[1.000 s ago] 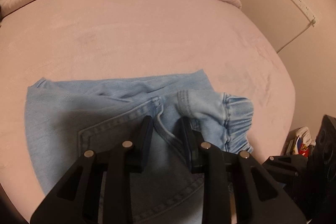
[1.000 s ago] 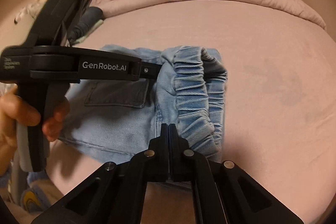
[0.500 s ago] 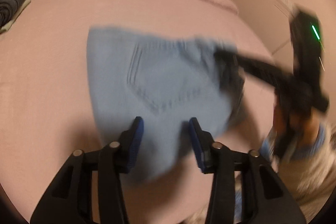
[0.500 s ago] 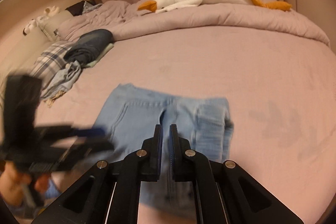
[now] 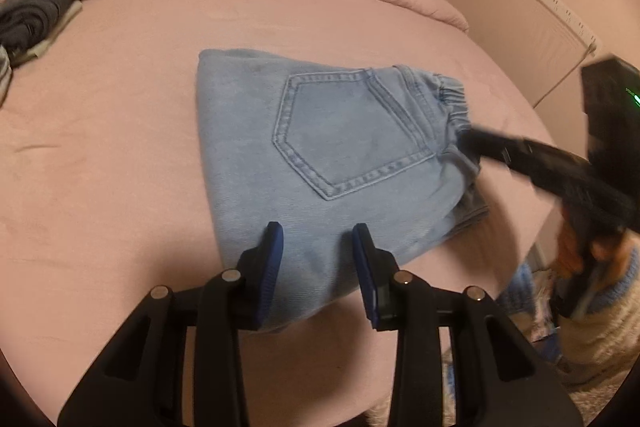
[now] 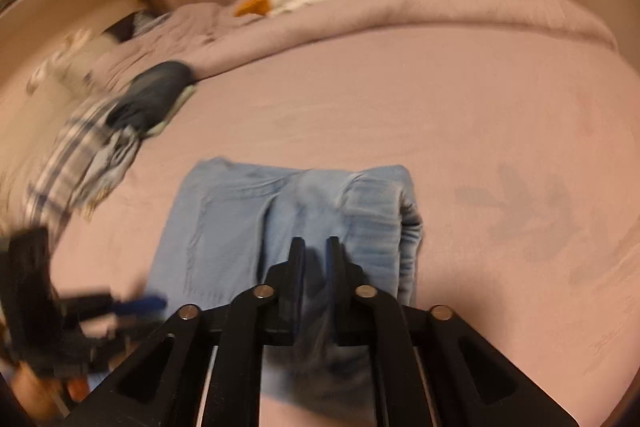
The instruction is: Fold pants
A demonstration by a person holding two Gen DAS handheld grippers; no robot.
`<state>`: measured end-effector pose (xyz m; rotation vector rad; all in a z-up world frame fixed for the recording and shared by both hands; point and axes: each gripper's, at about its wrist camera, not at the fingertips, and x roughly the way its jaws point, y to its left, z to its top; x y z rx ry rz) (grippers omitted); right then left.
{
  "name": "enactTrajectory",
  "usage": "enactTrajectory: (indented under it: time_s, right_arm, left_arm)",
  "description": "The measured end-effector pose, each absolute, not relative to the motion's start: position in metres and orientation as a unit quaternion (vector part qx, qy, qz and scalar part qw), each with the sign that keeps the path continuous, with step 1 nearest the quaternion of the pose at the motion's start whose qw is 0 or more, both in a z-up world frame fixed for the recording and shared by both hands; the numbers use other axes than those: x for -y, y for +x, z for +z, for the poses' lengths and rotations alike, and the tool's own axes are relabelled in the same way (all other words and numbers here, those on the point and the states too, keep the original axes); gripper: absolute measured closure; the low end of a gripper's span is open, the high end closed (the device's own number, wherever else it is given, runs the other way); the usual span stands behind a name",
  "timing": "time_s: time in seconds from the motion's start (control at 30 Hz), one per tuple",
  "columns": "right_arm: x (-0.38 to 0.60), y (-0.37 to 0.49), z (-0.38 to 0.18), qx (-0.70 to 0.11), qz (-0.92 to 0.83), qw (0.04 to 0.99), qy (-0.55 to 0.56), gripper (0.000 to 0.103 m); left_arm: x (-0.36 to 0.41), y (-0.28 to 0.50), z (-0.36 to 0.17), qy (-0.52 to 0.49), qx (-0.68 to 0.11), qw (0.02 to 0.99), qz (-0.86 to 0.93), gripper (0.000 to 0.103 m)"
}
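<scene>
Lying folded on bed (image 5: 120,107): pants (image 5: 328,155); left gripper (image 5: 318,247) spread wide, right gripper (image 6: 316,259) slightly parted, neither gripping; no legible writing.

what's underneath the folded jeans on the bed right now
The folded jeans lie on the pink bed sheet. More denim layers show at their right edge; anything beneath the stack is covered.

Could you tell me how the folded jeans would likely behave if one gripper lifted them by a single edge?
The folded jeans would probably sag and unfold: soft denim layers lie loosely stacked. The elastic waistband end looks bulkier, so it may droop first. On the bedsheet they would likely drag, not slide.
</scene>
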<state>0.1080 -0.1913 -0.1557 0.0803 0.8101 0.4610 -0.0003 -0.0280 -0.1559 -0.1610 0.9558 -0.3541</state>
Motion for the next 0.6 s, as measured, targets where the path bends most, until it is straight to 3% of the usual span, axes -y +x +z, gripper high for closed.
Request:
enactTrajectory:
  time_s: [0.2, 0.37, 0.43, 0.5, 0.57, 0.6]
  right_arm:
    - [0.166, 0.076, -0.187, -0.429, 0.232, 0.87, -0.064, 0.087]
    - [0.179, 0.083, -0.179, -0.439, 0.244, 0.865, -0.005, 0.085]
    - [0.191, 0.085, -0.172, -0.434, 0.26, 0.861, 0.045, 0.082]
    - [0.205, 0.089, -0.167, -0.428, 0.265, 0.858, 0.103, 0.06]
    - [0.219, 0.093, -0.168, -0.427, 0.257, 0.854, 0.148, 0.045]
    - [0.225, 0.096, -0.17, -0.429, 0.253, 0.85, 0.171, 0.045]
  left_arm:
    - [0.031, 0.002, -0.156, -0.058, -0.454, 0.875, -0.157, 0.067]
    - [0.022, 0.002, -0.148, -0.058, -0.441, 0.885, -0.137, 0.049]
    - [0.012, 0.002, -0.146, -0.074, -0.437, 0.887, -0.13, 0.048]
    - [0.002, 0.007, -0.146, -0.092, -0.438, 0.886, -0.12, 0.043]
    - [-0.004, 0.009, -0.147, -0.107, -0.44, 0.885, -0.112, 0.038]
    - [-0.007, 0.011, -0.148, -0.114, -0.441, 0.883, -0.109, 0.038]
